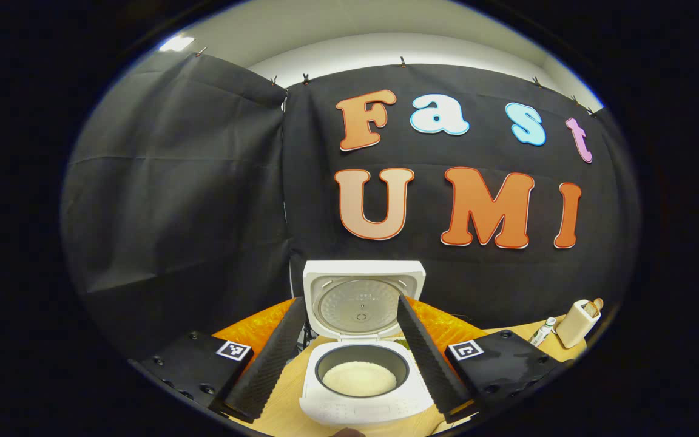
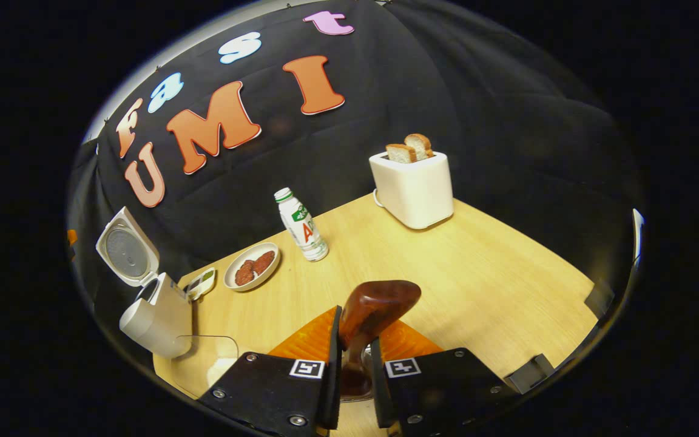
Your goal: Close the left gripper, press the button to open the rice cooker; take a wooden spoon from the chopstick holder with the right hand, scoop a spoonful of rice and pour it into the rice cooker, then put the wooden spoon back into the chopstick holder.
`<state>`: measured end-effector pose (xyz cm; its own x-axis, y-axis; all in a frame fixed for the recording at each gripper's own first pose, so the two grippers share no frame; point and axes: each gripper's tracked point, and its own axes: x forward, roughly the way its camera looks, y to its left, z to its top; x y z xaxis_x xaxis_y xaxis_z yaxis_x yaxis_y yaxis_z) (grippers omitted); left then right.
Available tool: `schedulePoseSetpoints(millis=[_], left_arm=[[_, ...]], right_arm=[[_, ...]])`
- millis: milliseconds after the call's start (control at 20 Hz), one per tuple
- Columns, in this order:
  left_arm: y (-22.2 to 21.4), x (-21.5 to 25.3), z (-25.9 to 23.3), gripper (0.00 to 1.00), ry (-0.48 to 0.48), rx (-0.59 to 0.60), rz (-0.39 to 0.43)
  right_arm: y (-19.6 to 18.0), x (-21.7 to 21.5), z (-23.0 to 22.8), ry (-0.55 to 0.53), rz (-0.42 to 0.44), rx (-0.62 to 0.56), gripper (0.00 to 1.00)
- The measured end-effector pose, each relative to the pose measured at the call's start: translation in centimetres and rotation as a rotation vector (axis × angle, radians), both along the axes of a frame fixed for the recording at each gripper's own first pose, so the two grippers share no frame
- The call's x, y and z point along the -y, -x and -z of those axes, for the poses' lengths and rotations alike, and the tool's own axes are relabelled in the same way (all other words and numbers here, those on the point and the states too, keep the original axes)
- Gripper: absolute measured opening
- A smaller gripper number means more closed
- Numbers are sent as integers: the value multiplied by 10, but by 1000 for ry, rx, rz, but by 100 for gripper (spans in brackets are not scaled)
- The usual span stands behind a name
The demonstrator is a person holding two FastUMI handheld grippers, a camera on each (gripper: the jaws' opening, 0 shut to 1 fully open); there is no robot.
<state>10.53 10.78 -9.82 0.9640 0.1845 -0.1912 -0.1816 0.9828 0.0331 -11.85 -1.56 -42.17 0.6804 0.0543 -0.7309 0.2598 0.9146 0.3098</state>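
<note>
1. Held the wooden spoon (image 2: 374, 312) by its handle in the right gripper (image 2: 354, 364), both fingers pressed on it, bowl standing up just ahead of the fingertips
2. Saw the rice cooker (image 2: 152, 315) well off to that gripper's left, lid (image 2: 125, 250) tipped up and open
3. Kept the left gripper (image 1: 352, 358) spread wide, nothing between the fingers, with the rice cooker (image 1: 358, 388) framed directly ahead between them
4. Showed white rice (image 1: 358, 377) lying in the inner pot (image 1: 361, 358), the raised lid (image 1: 363, 298) standing upright behind it
5. Noted, ahead and left of the right gripper, a small plate (image 2: 253, 266) with two brown patties and a bottle (image 2: 301, 224) just beside it, upright
6. Placed a white toaster (image 2: 413, 187) with two bread slices (image 2: 409, 149) farther ahead, slightly to the right, near the wall
7. Rested all of it on the wooden table (image 2: 507, 267); a clear container (image 2: 207, 355) sat at the right gripper's near left, contents hard to tell
</note>
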Motion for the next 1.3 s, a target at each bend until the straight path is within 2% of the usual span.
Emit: schedulePoseSetpoints(millis=[150,300,600,800,900,1050,1200,1300], left_arm=[[-34,-4,-5,100,5,-17,5],[-72,-16,-8,100,-31,-41,7],[-151,-25,-19,100,13,-37,32],[-204,-32,-6,100,-24,-74,18],[-223,-39,11,100,-16,-119,-10],[-251,-36,34,100,1,-192,-9],[-247,-36,67,100,37,-311,-39],[-242,-44,70,100,32,-319,-78]], right_arm=[[11,12,-5,29,23,-51,28],[21,29,-9,111,47,-72,50],[33,43,-62,206,67,-15,62],[30,54,-99,253,87,41,68],[29,56,-114,256,98,64,69],[28,58,-129,265,113,96,71],[32,58,-127,261,118,79,70],[30,57,-129,263,117,89,71]])
